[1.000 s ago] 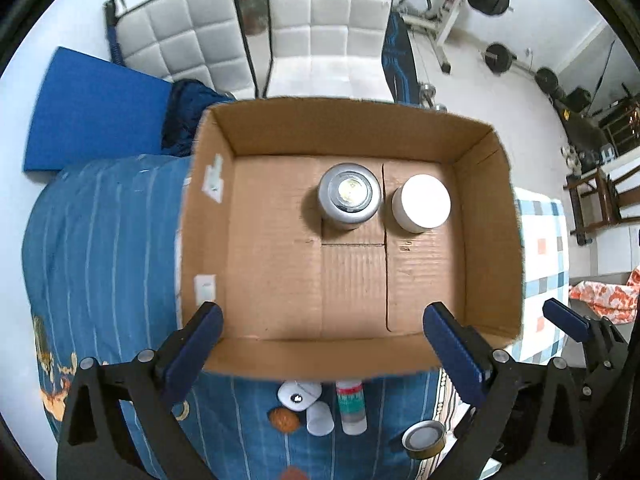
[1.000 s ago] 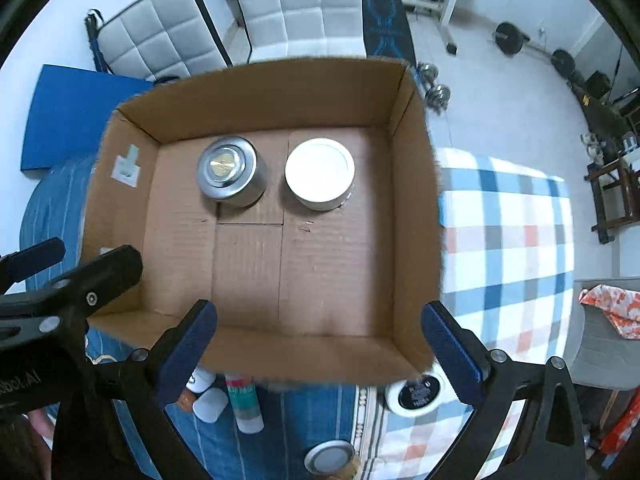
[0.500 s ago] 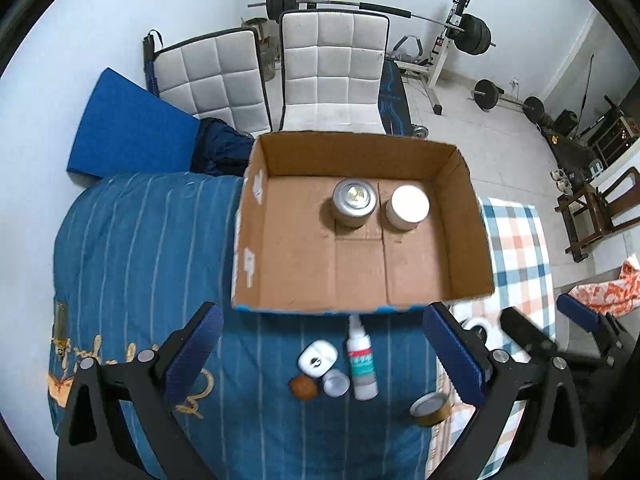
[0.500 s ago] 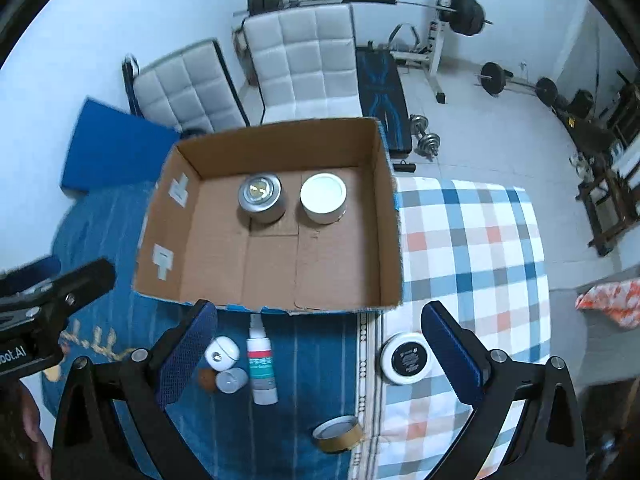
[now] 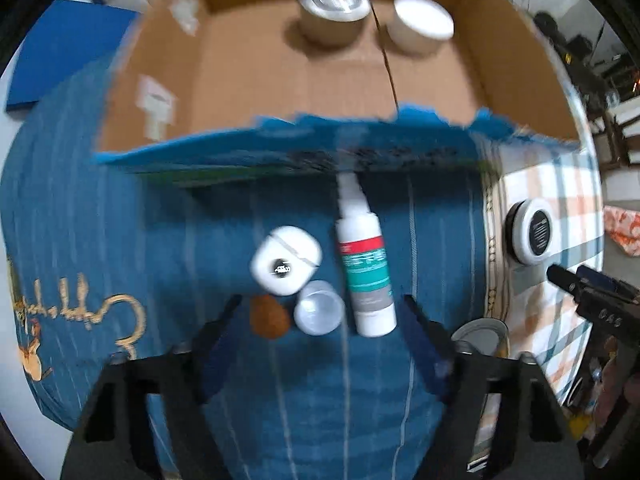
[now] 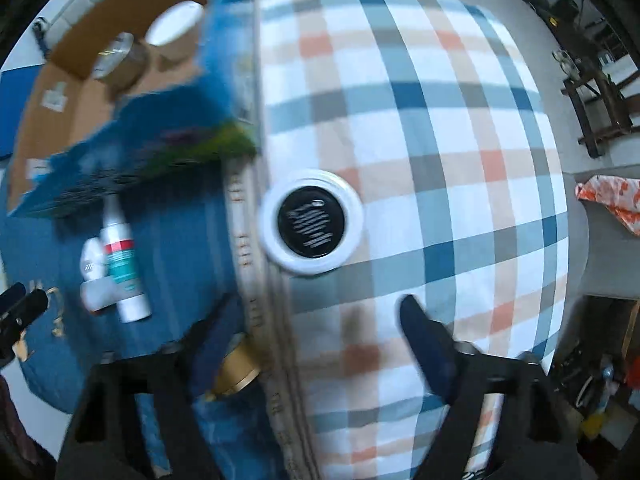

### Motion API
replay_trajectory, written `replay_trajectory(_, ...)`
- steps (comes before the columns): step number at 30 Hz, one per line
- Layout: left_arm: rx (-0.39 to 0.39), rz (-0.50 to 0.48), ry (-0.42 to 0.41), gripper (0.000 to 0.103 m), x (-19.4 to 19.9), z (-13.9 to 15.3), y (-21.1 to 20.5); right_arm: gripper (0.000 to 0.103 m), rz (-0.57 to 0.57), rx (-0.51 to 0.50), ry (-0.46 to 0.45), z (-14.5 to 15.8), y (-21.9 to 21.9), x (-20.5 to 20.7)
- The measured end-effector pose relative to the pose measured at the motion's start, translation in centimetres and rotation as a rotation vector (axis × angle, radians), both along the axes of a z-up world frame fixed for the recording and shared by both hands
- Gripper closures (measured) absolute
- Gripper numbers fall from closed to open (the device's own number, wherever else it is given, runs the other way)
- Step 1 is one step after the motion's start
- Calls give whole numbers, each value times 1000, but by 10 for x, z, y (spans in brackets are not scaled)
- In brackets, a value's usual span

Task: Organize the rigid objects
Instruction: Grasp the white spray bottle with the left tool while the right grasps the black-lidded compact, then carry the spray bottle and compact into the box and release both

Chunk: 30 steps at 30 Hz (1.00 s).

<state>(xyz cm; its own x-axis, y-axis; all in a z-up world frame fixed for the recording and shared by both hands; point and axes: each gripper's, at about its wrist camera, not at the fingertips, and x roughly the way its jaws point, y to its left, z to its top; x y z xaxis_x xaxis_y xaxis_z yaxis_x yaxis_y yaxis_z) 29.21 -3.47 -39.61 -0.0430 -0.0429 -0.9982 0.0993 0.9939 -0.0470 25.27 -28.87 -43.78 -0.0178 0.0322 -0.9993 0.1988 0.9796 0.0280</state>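
An open cardboard box holds a silver tin and a white-lidded jar. In front of it on the blue cloth lie a white spray bottle, a white floss case, a clear cap and a brown lump. My left gripper is open just above these. A round jar with a black lid sits on the checked cloth; my right gripper is open just short of it. A tape roll lies by my left gripper's right finger.
The blue striped cloth meets the checked cloth along a seam. The box's front wall stands close behind the small items. Chairs and gym gear stand beyond the bed. The right gripper's tip shows in the left wrist view.
Both grippers have dropped down and pulled back from above the box. The left now hovers over the small items, the right over the black-lidded jar. Both views are motion-blurred.
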Motion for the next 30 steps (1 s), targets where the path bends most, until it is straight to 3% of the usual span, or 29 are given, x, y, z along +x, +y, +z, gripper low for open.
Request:
replay_trajectory(5, 48, -51, 37, 37, 11, -34, -33, 26, -32, 1, -26, -24, -7, 17)
replay_trajectory(8, 102, -72, 75, 36, 17, -55, -45, 25, -55, 11, -6, -41, -9, 27)
replay_trajectory(10, 112, -69, 102, 37, 19, -67, -48, 19, -86, 67, -11, -46, -11, 32)
replay_trajectory(12, 123, -85, 86, 37, 17, -69, -55, 19, -77, 47, 21, -53, -7, 35)
replay_trajectory(16, 133, -113, 79, 68, 13, -73, -68, 25, -39, 29, 65, -67, 0, 33)
replay_trajectory(25, 35, -91, 109, 72, -29, -65, -68, 25, 50, 8, 157, -70, 14, -22)
replay_trajectory(29, -7, -26, 195, 72, -42, -88, -59, 25, 71, -12, 167, -73, 18, -44)
replay_trajectory(30, -19, -14, 180, 69, -41, -87, -57, 25, 71, -20, 167, -73, 19, -45)
